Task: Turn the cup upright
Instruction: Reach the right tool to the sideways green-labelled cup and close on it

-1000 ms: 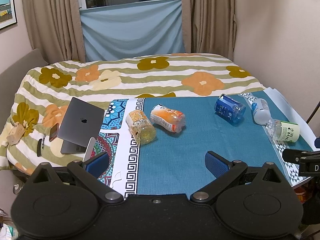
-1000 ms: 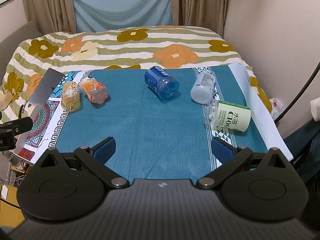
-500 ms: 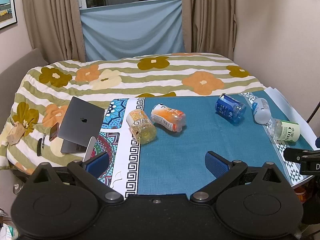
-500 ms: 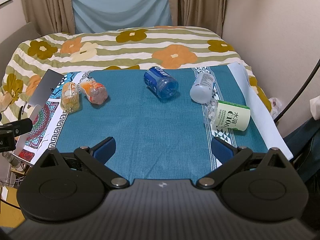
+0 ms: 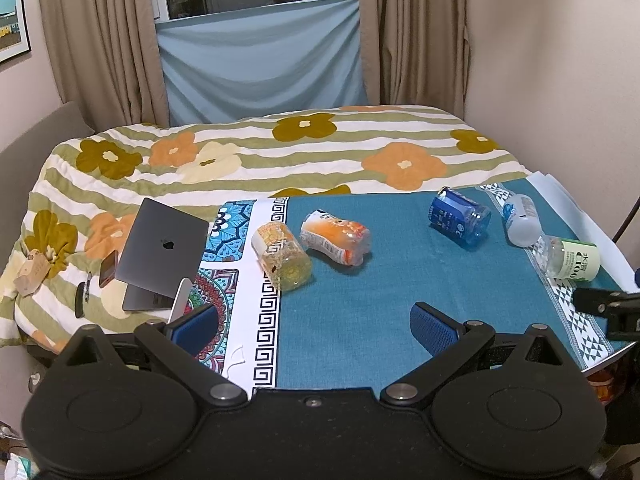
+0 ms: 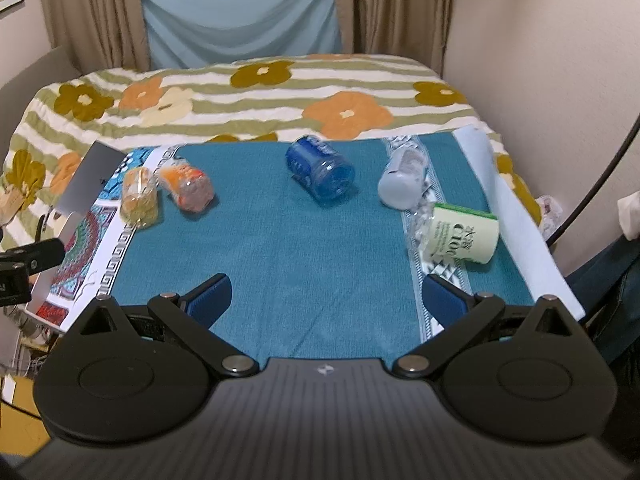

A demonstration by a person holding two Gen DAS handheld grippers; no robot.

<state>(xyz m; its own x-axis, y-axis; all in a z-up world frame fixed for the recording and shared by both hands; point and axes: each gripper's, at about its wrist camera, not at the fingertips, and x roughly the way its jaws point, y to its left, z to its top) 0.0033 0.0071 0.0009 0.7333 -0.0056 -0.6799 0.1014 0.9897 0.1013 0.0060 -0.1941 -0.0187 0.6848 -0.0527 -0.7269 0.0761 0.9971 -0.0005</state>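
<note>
Several plastic cups lie on their sides on a teal cloth (image 5: 360, 300). From left: a yellow cup (image 5: 282, 256) (image 6: 139, 198), an orange cup (image 5: 335, 237) (image 6: 186, 186), a blue cup (image 5: 460, 216) (image 6: 320, 174), a white cup (image 5: 520, 224) (image 6: 402, 178) and a green-labelled cup (image 5: 570, 258) (image 6: 460, 234). My left gripper (image 5: 314, 326) is open and empty, hovering near the cloth's front edge below the yellow and orange cups. My right gripper (image 6: 326, 298) is open and empty, near the front edge; the green-labelled cup is just beyond its right finger.
A closed grey laptop (image 5: 162, 252) and a phone (image 5: 108, 268) lie on the flowered bedspread (image 5: 280, 152) at the left. A patterned mat (image 5: 224, 280) borders the cloth on the left. A wall (image 5: 560, 80) stands close on the right; curtains hang behind.
The right gripper has moved forward and slightly right, so the cups appear nearer in its view. The left gripper has hardly moved. No cup has moved.
</note>
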